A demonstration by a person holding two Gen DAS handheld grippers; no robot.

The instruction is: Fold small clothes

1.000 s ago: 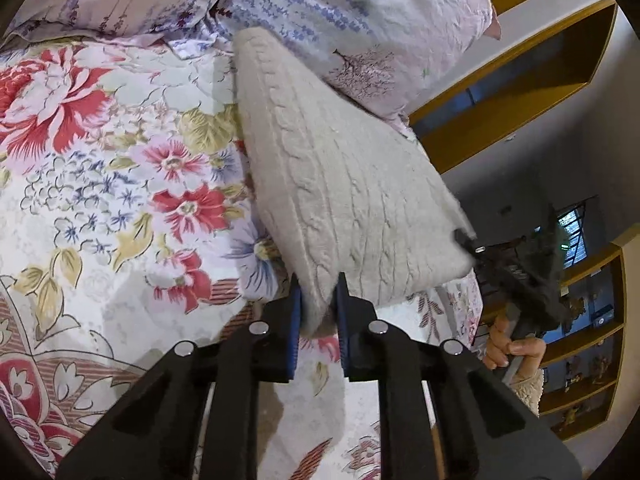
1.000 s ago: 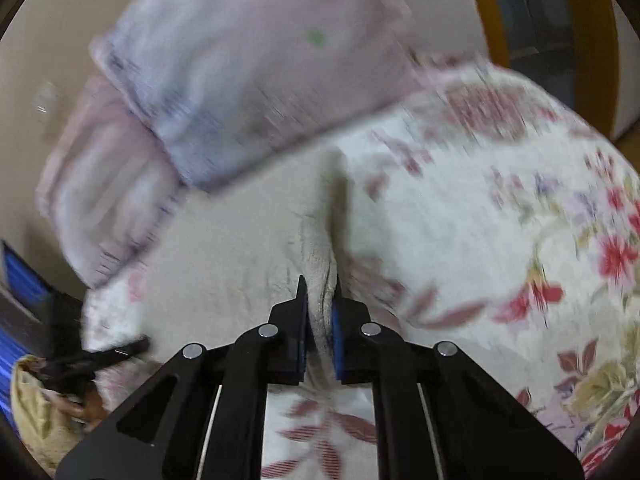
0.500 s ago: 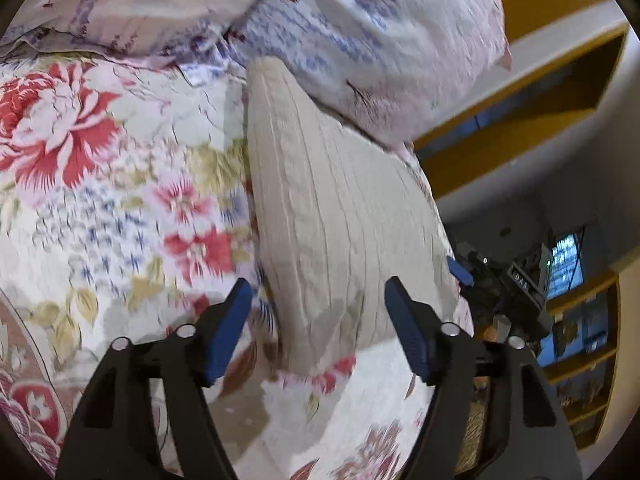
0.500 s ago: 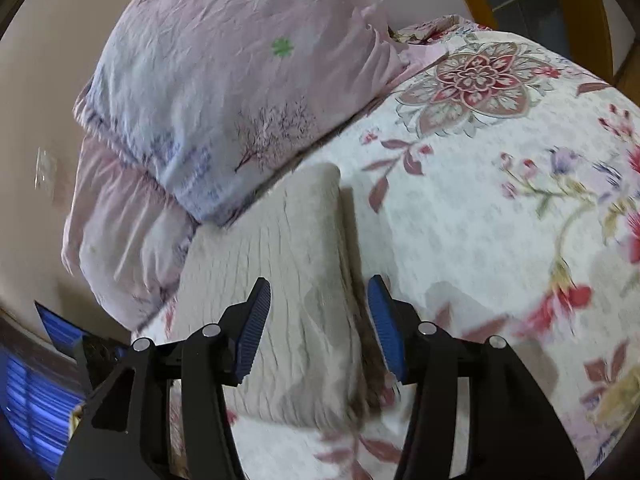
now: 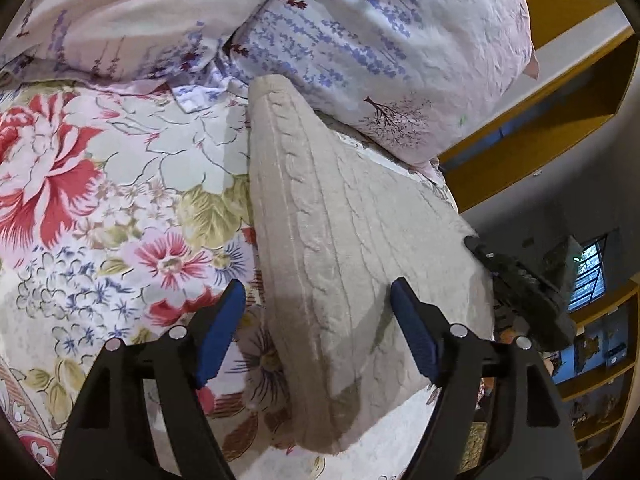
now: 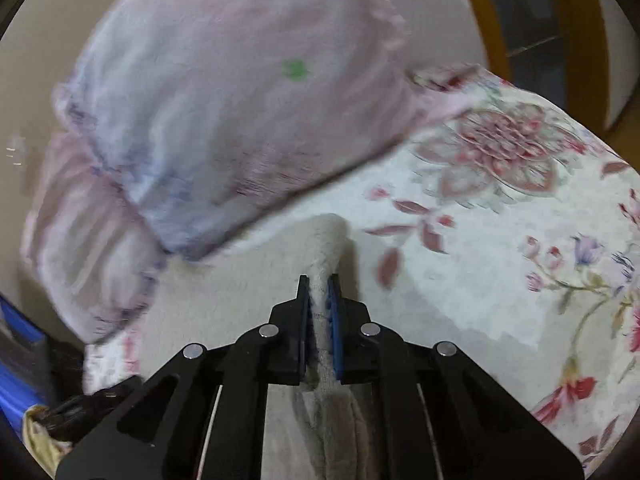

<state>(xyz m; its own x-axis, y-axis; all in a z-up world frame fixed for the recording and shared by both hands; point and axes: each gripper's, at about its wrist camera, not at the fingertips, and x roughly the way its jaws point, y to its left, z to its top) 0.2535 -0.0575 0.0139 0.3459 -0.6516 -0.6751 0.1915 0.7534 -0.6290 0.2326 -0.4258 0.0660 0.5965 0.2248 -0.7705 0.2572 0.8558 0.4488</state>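
A beige cable-knit garment [image 5: 340, 248] lies folded on the floral bedspread [image 5: 100, 208], its far end against the pillows. My left gripper [image 5: 318, 320] is open, its blue pads either side of the garment's near end, holding nothing. My right gripper [image 6: 319, 300] is shut on the right edge of the same garment [image 6: 328, 236], which bunches up between the pads. The right gripper also shows in the left wrist view [image 5: 516, 280] at the garment's right edge. The right wrist view is blurred.
Two pink and lavender pillows [image 5: 360, 40] lie at the head of the bed, also in the right wrist view [image 6: 224, 120]. Yellow wooden shelving [image 5: 560, 92] stands beyond the bed's right side. The bedspread [image 6: 500, 260] extends to the right of the garment.
My left gripper opened and let go of the garment, which now lies flat. My right gripper opened half a second ago and has shut again on the garment's edge.
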